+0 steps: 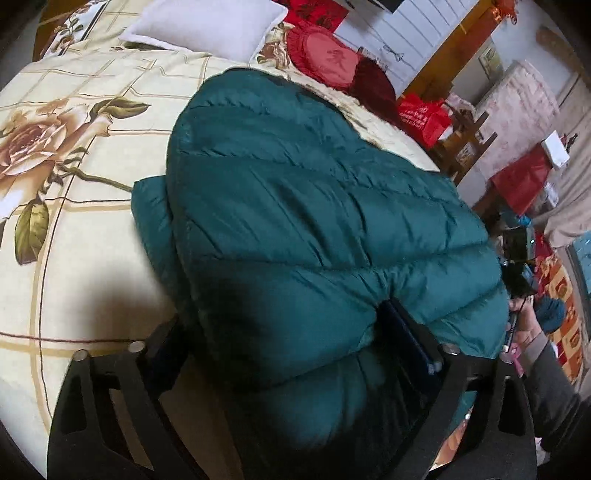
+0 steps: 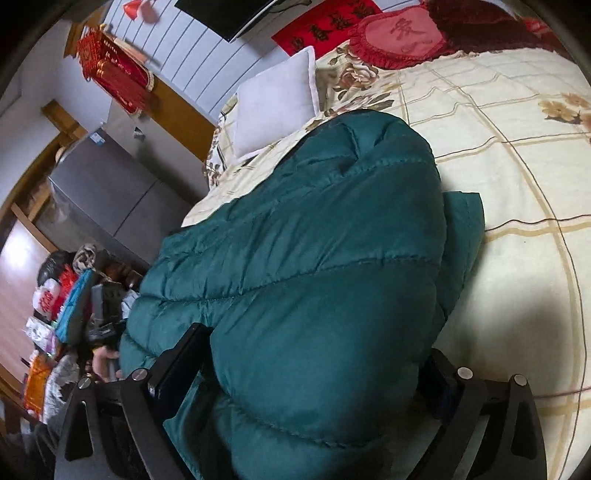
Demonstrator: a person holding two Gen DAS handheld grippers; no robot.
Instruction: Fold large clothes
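A dark teal quilted down jacket [image 1: 314, 206] lies folded into a thick bundle on the floral bedspread [image 1: 74, 110], with a folded layer sticking out at its side [image 1: 149, 221]. My left gripper [image 1: 282, 317] stands wide open astride the bundle's near end. One finger [image 1: 406, 332] is sunk in a fold and the other [image 1: 166, 343] sits at the jacket's edge. In the right wrist view the same jacket [image 2: 314, 258] fills the gap of my right gripper [image 2: 316, 341]. It is open too, with fingers [image 2: 177, 365] on either side.
A white pillow [image 1: 207, 26] and a red cushion [image 1: 325, 59] lie at the head of the bed. Red bags [image 1: 424, 114] and clutter stand beside the bed's edge, and a grey cabinet [image 2: 110, 195] on the other side. A person's hand [image 2: 105, 363] shows near the jacket's edge.
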